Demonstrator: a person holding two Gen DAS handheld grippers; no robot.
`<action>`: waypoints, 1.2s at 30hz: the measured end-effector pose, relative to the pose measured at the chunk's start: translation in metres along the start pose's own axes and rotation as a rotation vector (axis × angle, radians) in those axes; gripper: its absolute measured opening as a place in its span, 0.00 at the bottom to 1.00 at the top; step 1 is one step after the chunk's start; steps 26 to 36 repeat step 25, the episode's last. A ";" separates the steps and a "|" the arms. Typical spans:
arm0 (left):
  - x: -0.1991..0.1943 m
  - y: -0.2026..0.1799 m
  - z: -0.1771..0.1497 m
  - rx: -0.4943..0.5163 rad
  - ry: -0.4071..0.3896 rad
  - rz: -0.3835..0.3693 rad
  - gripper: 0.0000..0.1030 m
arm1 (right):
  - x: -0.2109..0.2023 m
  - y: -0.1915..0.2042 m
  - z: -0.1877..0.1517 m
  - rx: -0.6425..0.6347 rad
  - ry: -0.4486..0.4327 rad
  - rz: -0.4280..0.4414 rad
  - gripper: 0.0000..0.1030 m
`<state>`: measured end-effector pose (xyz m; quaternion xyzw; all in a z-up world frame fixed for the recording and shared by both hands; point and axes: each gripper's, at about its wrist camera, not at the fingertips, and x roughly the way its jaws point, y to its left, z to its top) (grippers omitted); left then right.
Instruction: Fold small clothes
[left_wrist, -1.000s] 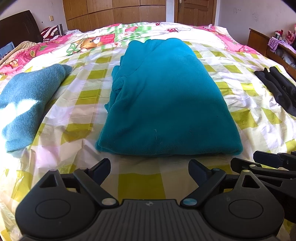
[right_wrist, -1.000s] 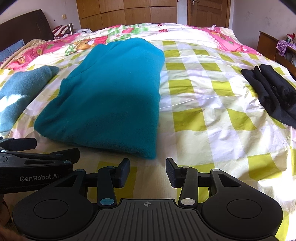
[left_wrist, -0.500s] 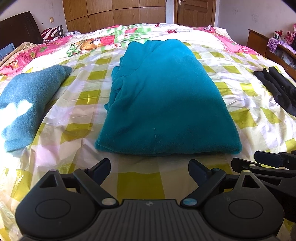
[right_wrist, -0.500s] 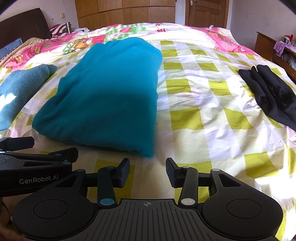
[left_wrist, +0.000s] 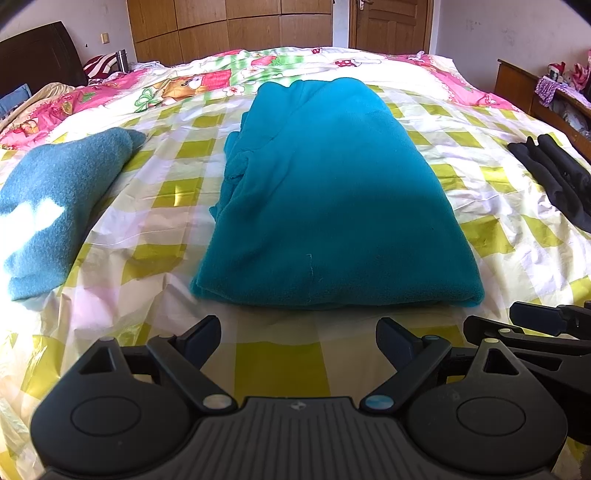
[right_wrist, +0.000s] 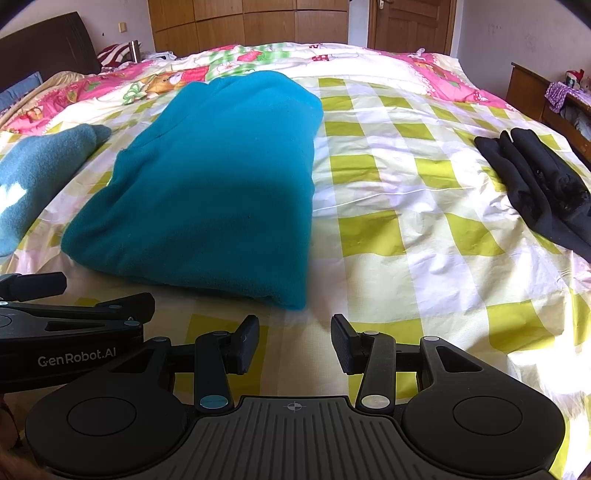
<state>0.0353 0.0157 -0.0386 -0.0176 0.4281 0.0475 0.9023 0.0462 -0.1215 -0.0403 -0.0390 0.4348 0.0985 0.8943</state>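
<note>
Teal fleece garment (left_wrist: 332, 206): folded into a thick oblong, smooth top, layered edges bunched on its left side (a loose thread shows near the front).
Place: middle of the checked bedspread (right_wrist: 424, 236), between the blue-grey folded garment (left_wrist: 55, 199) and the black garment (right_wrist: 539, 188).
Left gripper (left_wrist: 298, 338): fingers spread wide, empty.
Right gripper (right_wrist: 294, 341): fingers parted, empty, just before the fleece's near corner.

I see a bed (left_wrist: 280, 373) covered by a sheet checked in yellow-green and white, with a pink cartoon-print quilt (left_wrist: 192, 83) across its far end. Directly on the sheet lie three garments, well apart: a folded teal fleece (left_wrist: 332, 199) in the middle, a grey-blue fuzzy piece (left_wrist: 55, 199) to its left, and a bunched black garment (right_wrist: 535, 192) to its right
</note>
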 end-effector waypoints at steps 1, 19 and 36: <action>0.000 0.000 0.000 0.001 -0.001 0.000 1.00 | 0.000 0.000 0.000 0.000 0.000 0.000 0.41; -0.002 0.000 -0.001 -0.002 -0.009 0.001 0.99 | -0.004 0.002 0.000 -0.003 -0.005 -0.010 0.41; -0.003 0.000 -0.001 -0.002 -0.023 0.008 0.99 | -0.005 0.002 0.000 -0.001 -0.005 -0.009 0.41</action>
